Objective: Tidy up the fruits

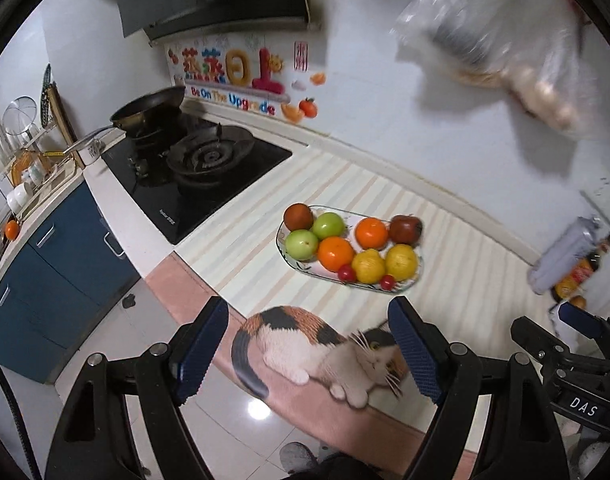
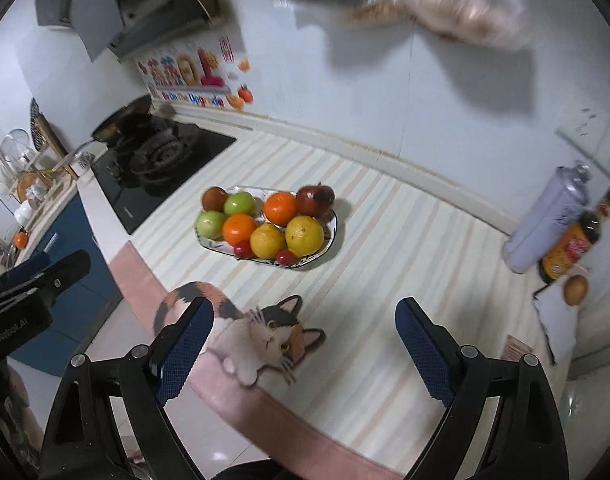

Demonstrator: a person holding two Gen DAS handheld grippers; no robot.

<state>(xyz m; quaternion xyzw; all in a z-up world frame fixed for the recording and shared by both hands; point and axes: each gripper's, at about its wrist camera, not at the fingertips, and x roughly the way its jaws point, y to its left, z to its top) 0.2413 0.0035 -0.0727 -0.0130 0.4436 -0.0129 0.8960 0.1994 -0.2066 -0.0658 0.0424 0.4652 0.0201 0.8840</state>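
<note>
Both hand-held grippers, left (image 1: 309,354) and right (image 2: 305,354), gape apart, holding nothing. Beyond them on the striped tabletop (image 2: 405,280), the plate (image 2: 332,229) carries two green, two orange, two yellow, two dark-red fruits, plus two cherry tomatoes (bags overhead blurred).

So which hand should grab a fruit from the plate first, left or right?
Probably the left gripper, narrowly. In its view the plate of fruit sits almost straight ahead between its open fingers. The right gripper is open and empty too, but its view shows the plate off to its left.
</note>
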